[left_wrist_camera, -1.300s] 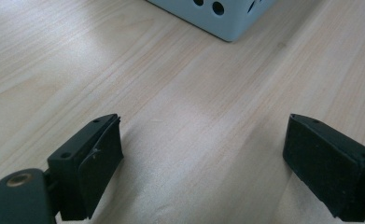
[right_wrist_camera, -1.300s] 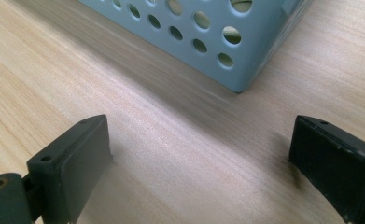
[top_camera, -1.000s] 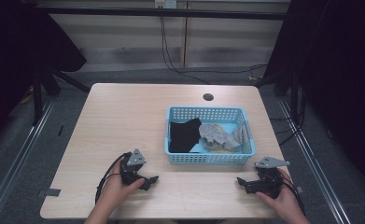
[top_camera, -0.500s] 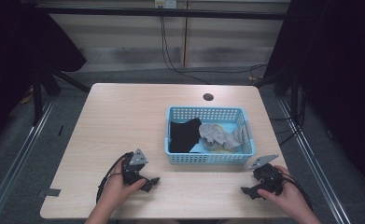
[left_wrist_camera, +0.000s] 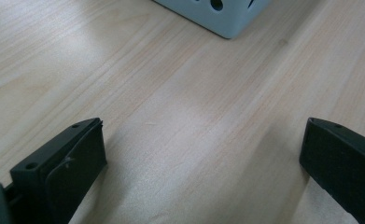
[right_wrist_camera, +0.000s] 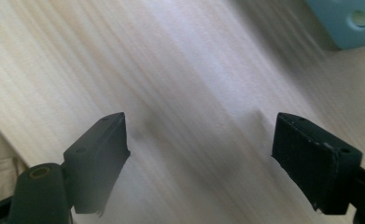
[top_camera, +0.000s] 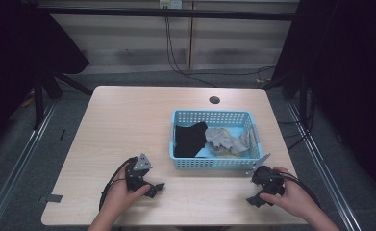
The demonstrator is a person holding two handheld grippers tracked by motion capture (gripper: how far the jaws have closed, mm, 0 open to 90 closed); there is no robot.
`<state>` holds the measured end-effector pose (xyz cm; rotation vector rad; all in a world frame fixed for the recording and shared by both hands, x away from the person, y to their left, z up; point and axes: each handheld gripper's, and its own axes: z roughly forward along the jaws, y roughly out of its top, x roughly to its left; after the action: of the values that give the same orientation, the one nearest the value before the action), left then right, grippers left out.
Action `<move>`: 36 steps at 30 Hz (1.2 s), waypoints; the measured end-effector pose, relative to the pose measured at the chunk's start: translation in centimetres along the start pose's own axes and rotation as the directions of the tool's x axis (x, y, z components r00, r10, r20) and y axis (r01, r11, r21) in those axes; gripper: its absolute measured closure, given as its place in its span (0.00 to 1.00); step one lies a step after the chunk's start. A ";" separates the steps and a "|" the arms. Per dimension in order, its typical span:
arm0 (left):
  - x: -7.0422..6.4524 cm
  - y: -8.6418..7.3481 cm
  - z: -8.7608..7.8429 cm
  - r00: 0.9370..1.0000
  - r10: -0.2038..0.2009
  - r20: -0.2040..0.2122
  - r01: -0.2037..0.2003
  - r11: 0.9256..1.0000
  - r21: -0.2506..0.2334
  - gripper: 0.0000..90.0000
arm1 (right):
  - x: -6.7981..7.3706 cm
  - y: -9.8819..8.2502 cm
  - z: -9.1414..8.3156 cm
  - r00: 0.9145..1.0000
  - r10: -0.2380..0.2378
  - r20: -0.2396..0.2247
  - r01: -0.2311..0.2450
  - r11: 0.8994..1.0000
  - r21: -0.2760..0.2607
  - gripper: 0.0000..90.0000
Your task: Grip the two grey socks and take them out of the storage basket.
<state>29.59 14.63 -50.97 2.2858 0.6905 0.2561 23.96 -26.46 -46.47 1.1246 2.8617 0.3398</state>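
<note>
A: Station check. Your left gripper (top_camera: 149, 185) sits low on the wooden table (top_camera: 128, 120), near the front edge, left of the blue basket (top_camera: 217, 162). Its own view has the jaws spread wide with bare wood between them. Nothing held.

B: And the right one?

A: Your right gripper (top_camera: 261, 190) is near the front edge too, just beside the basket's near right corner. Jaws stand wide apart in its own view, over bare wood. That view is streaked with blur, so fine detail is lost. A basket corner (right_wrist_camera: 353, 21) shows at its top right.

B: Basket contents?

A: A black cloth (top_camera: 190, 139) lies in the left half, a crumpled grey cloth (top_camera: 226, 139) in the right half, touching it. Something yellowish peeks from under the grey one; too small to tell what.

B: Anything else on the table?

A: A dark round hole (top_camera: 214, 100) behind the basket, towards the far edge. The basket's corner (left_wrist_camera: 227, 18) also shows at the top of your left gripper view.
</note>
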 end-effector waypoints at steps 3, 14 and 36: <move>0.0 0.0 0.0 1.000 -0.003 -0.001 0.003 1.000 -0.001 0.00 | 0.4 0.8 -0.7 1.000 -0.021 -0.003 0.021 0.998 0.052 0.20; 0.0 0.0 0.0 1.000 -0.003 -0.002 0.003 1.000 -0.001 0.00 | 0.3 2.8 -3.3 0.996 -0.086 -0.028 0.089 0.986 0.139 0.22; -0.1 0.0 0.0 1.000 -0.005 -0.008 0.005 1.000 -0.001 0.00 | -2.7 8.2 -8.4 0.997 -0.068 -0.024 0.071 0.988 0.138 0.24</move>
<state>29.48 14.63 -50.97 2.2829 0.7001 0.2635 30.42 -24.02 -36.52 1.0435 2.9728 0.1514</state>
